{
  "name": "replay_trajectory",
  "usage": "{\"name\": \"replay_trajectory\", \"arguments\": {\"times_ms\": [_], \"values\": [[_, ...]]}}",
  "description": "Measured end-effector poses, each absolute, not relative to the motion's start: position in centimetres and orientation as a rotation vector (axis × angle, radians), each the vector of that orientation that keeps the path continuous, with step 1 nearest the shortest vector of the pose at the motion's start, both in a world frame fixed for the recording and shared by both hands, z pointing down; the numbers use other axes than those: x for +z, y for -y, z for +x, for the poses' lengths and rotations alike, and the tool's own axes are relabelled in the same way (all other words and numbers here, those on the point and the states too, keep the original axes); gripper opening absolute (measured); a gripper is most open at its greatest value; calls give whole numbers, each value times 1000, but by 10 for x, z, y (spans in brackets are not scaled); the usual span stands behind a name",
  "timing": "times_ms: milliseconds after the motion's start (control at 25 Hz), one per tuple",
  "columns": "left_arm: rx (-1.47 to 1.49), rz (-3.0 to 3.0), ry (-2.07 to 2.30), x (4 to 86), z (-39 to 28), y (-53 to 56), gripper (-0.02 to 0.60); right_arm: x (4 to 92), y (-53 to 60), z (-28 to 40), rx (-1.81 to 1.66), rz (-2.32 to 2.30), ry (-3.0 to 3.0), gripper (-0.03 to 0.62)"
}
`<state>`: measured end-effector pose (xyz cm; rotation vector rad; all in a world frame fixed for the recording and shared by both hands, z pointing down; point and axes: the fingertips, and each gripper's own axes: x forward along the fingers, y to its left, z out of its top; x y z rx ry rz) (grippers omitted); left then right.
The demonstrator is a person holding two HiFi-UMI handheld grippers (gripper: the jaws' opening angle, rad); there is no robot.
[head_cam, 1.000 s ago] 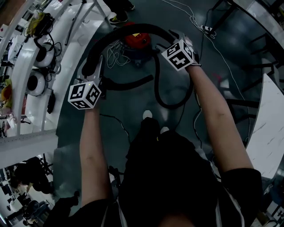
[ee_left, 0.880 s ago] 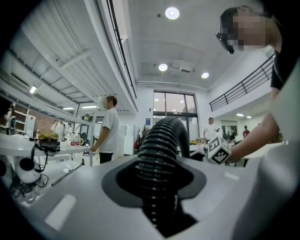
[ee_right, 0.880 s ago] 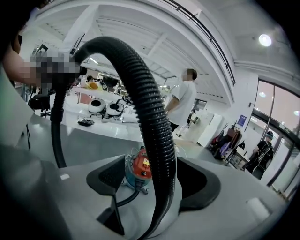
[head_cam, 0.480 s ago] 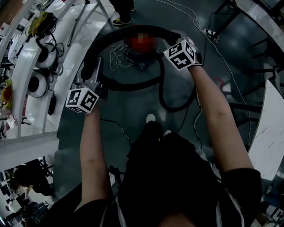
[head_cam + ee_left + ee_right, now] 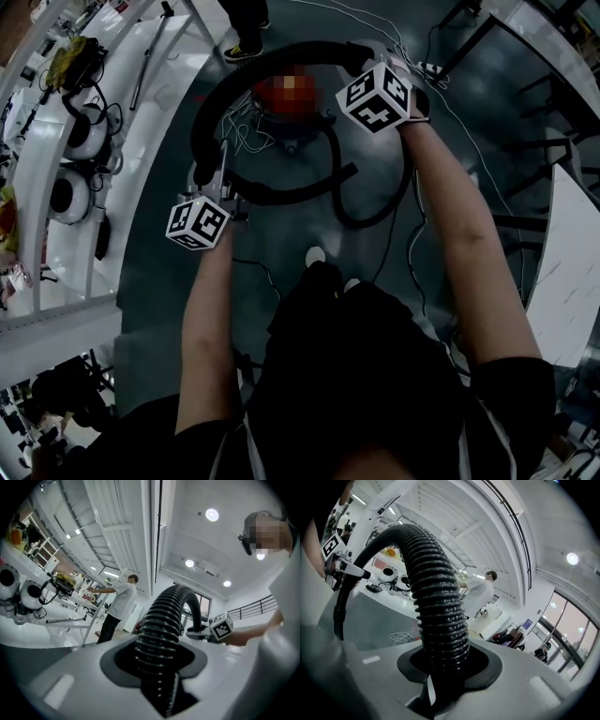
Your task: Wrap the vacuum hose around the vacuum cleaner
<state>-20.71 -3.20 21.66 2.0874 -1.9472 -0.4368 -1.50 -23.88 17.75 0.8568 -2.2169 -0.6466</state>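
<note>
Head view: black vacuum hose (image 5: 230, 89) arches over red vacuum cleaner (image 5: 289, 114) standing on floor. Left gripper (image 5: 214, 173) clamped on arch's left part. Right gripper (image 5: 373, 58), jaws just closed, grips right part.

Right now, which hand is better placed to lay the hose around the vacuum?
Probably right. The right gripper, whose jaws have just been closing on the vacuum hose, sits beside the red vacuum cleaner; the left gripper clamps the hose farther from it.
</note>
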Motion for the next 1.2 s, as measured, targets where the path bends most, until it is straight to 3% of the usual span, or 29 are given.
{"name": "replay_trajectory", "arguments": {"times_ms": [240,360,680,1000,1200], "values": [[-358,2111,1867,246,-207,37,172,171,248,-25,-733,860,2166,138],[-319,2122,1795,261,-207,41,232,170,254,-28,-781,844,2122,138],[-26,2282,1691,278,-204,55,283,172,262,-35,-863,803,2064,138],[361,2575,1531,253,-155,95,324,193,264,-52,-992,673,1992,140],[356,2557,1436,231,-131,134,328,196,269,-74,-1056,594,1965,140]]}}
